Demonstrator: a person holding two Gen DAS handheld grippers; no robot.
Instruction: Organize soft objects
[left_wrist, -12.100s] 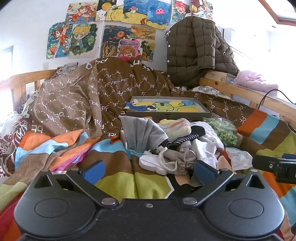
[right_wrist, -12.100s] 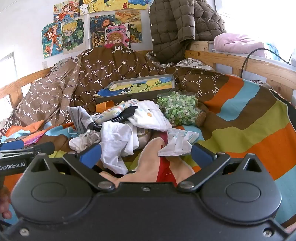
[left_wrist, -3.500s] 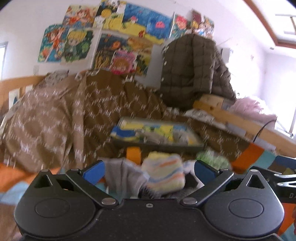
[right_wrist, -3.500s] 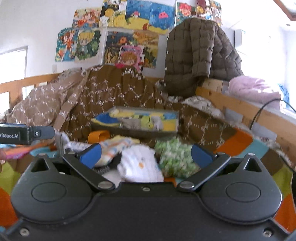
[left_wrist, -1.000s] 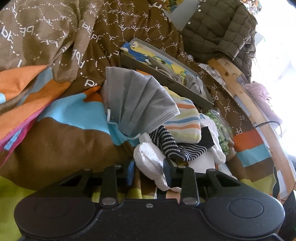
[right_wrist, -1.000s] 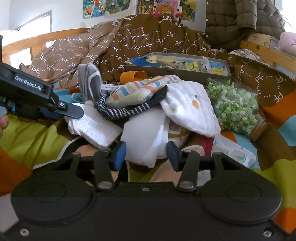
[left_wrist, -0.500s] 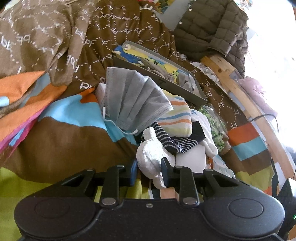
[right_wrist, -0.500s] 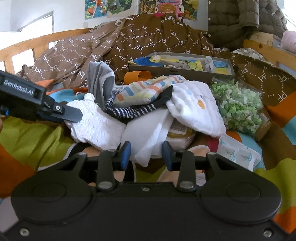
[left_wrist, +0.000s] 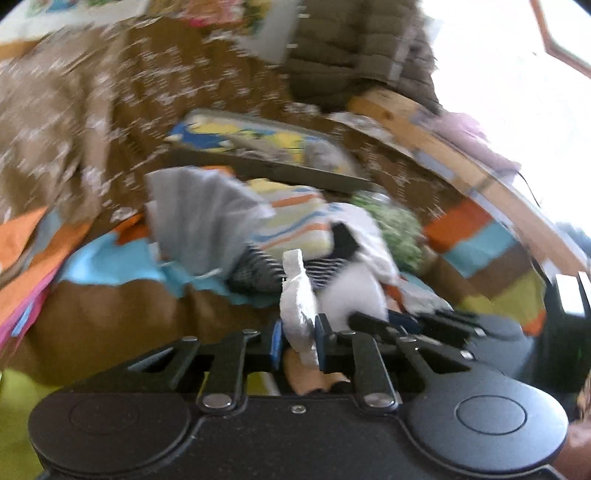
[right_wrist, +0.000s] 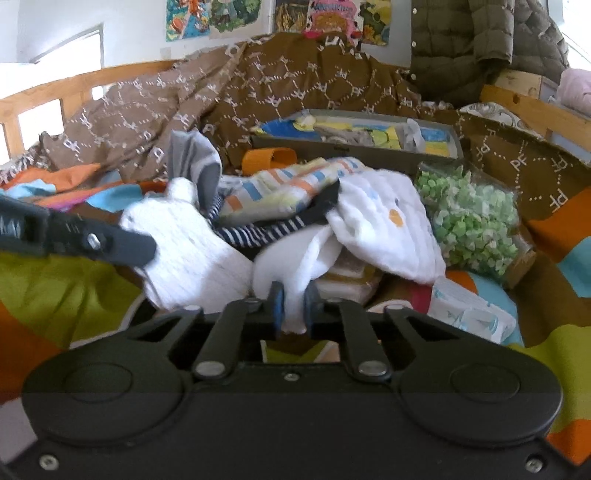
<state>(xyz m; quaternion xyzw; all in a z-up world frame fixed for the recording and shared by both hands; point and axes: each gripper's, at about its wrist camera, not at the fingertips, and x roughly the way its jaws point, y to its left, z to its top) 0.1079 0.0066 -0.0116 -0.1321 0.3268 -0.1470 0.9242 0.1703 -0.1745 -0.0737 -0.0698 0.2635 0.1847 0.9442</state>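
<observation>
At 9 o'clock of the pile, a white textured cloth (right_wrist: 192, 243) is pinched by the left gripper (left_wrist: 298, 341), its long axis upright between the pads. At 6 o'clock, a smooth white cloth (right_wrist: 295, 273) is clamped by the right gripper (right_wrist: 293, 306). The tray (right_wrist: 369, 157) lies at 12 o'clock, roughly equally far from both, so either could be carried there.

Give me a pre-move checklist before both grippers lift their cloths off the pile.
1. Left gripper shut on white towel: ok.
2. Right gripper shut on white cloth: ok.
3. Towel and cloth are separate pieces: cannot tell.
4. Striped sock clear of the cloth: not ok, it lies against it.
5. Tray has room: cannot tell.
6. Left view sharp: not ok, blurred.
</observation>
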